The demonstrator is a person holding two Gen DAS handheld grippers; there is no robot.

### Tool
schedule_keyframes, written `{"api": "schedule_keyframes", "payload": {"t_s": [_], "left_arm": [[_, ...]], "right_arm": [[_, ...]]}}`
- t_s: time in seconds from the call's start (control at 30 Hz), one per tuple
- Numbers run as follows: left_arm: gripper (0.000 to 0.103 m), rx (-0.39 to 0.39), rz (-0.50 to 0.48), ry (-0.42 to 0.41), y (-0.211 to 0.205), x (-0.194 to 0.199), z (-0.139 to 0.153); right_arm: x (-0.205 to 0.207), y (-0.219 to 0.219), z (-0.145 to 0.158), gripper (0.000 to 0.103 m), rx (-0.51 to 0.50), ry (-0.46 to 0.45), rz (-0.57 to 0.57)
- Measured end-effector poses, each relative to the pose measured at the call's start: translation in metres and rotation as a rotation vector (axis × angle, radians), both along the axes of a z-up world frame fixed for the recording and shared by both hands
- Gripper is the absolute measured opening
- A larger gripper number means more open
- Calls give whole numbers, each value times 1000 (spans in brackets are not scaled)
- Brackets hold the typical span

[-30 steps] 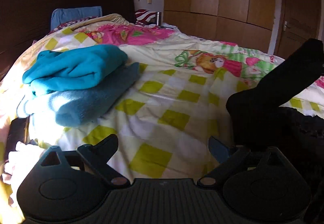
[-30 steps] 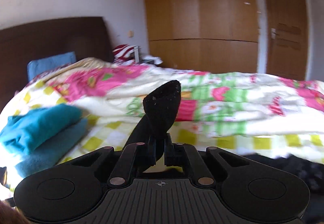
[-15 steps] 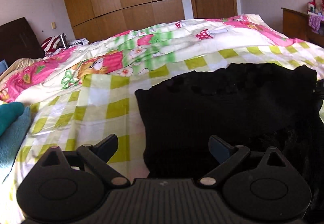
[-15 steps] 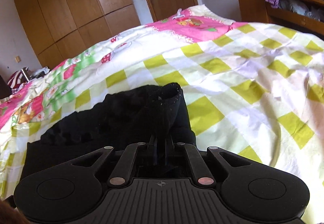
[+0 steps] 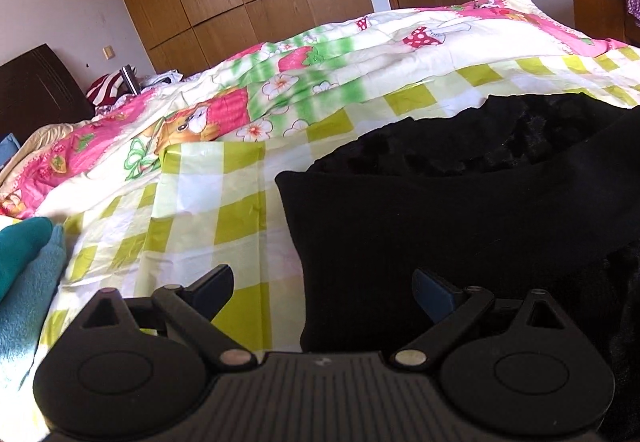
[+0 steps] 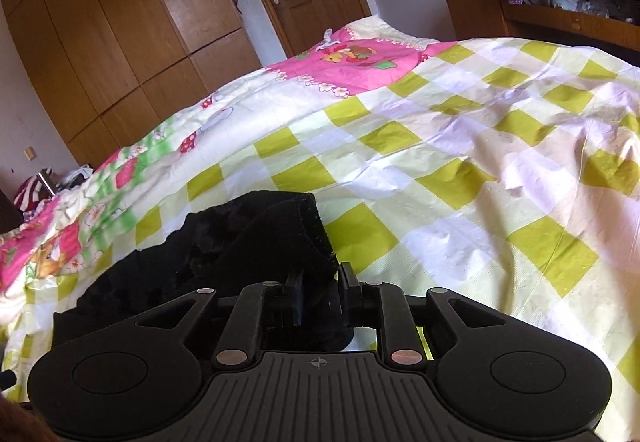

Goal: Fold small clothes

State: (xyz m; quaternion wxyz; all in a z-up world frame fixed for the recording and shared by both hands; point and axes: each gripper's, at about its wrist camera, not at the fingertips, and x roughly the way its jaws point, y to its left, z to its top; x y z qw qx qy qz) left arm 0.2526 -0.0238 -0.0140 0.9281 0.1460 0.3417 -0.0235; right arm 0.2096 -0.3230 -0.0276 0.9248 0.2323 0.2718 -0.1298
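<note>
Laid out across the yellow-and-white checked bed quilt (image 5: 240, 218): a black fleecy garment (image 5: 440, 210), one smooth folded panel on top with a straight left edge, fuzzier pile showing behind it. In the right wrist view, the same black garment (image 6: 224, 242) bunched into a raised ridge right at the tool.

Right gripper (image 6: 318, 296): jaws opening, a gap just showing between the pads, a thick fold of black cloth between them and not yet fallen clear. Left gripper (image 5: 322, 288): jaws spread wide, holding nothing, hovering over the near left corner of the folded panel.

Step in hand, as judged: letting go of the carried-over fold so that it settles flat.

To do it well:
- Open fully before drawing back; fleece clings to pads and may drag the fold out of line.
- Withdraw low and straight along the fingers, away from the cloth, not upward.
- Keep the left jaws ready to pin the near corner, should the top layer creep.
- Check the ridge by the right jaws afterwards; looks humped, likely needs pressing or smoothing toward the far edge.
- Square the edges against the checks of the quilt.

Off to the left, a teal and light-blue folded fleece stack (image 5: 28, 274), well apart from the work.
</note>
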Motion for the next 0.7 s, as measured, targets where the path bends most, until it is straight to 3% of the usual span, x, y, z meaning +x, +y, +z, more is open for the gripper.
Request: {"api": "schedule_keyframes", "payload": {"t_s": [0.17, 0.27, 0.33, 0.43, 0.5, 0.57, 0.63, 0.7], "left_arm": [[103, -42, -4, -84, 10, -6, 21], [103, -6, -22, -99, 1, 3, 21], [103, 9, -18, -76, -1, 14, 12], [103, 60, 11, 14, 4, 32, -16], [103, 19, 7, 24, 15, 31, -23], [103, -14, 25, 26, 25, 29, -21], [103, -24, 57, 24, 37, 27, -19], [103, -27, 84, 28, 48, 27, -17]], "right_arm": [[-11, 11, 16, 20, -109, -37, -18], [-16, 33, 23, 20, -252, -71, 56], [-5, 45, 19, 19, -316, -37, 106], [21, 37, -1, 17, -284, 69, 118], [31, 32, -12, 17, -258, 129, 132], [27, 38, -7, 20, -297, 116, 155], [17, 44, 1, 30, -319, 87, 188], [7, 47, 7, 31, -326, 63, 203]]}}
